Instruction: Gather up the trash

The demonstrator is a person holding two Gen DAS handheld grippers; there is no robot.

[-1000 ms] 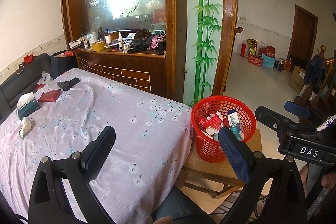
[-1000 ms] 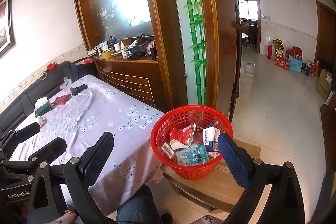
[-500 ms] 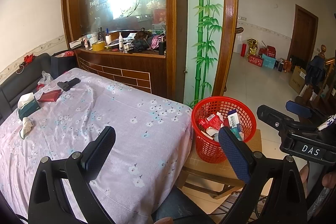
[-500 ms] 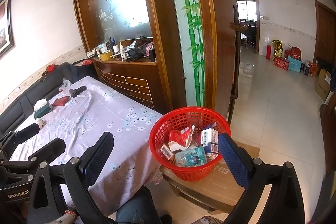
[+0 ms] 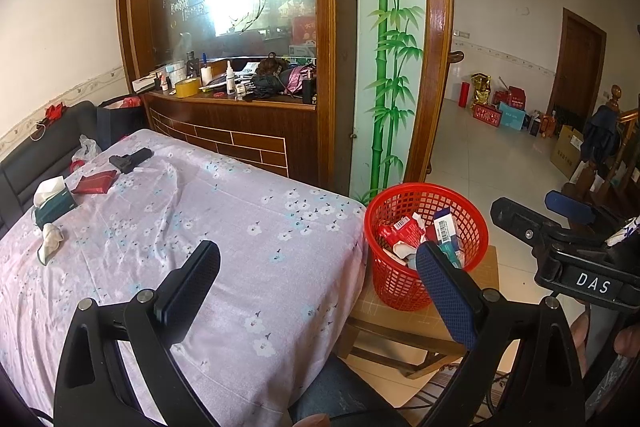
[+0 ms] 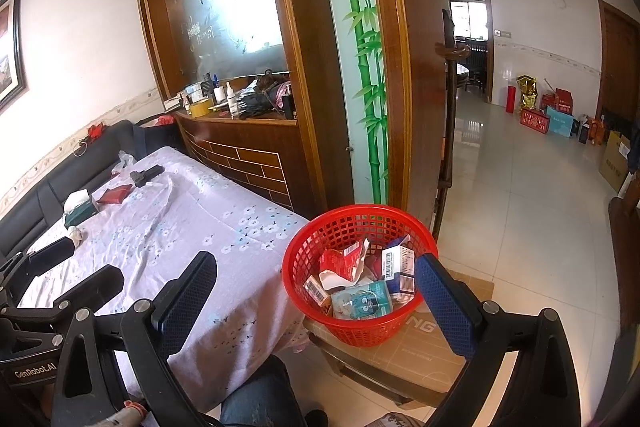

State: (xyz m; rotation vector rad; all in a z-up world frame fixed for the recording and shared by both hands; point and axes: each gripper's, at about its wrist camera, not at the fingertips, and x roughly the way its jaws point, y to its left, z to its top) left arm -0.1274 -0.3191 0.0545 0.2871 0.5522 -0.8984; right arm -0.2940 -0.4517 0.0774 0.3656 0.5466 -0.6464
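A red mesh basket (image 5: 400,191) (image 6: 360,211) stands on a cardboard-topped stool beside the table's right end, holding several torn cartons and wrappers (image 6: 362,281). Far left on the floral cloth lie a green tissue pack (image 5: 54,203), a crumpled tissue (image 5: 50,243), a red packet (image 5: 96,183) and a black object (image 5: 130,159). My left gripper (image 5: 320,279) hovers open and empty over the table's near corner. My right gripper (image 6: 316,299) is open and empty too, just in front of the basket.
The cloth-covered table (image 5: 240,227) fills the left side, with a dark sofa (image 5: 36,155) behind it. A wooden partition with a cluttered shelf (image 5: 240,87) stands at the back. A tiled floor (image 6: 520,207) runs off to the right, with boxes along the far wall.
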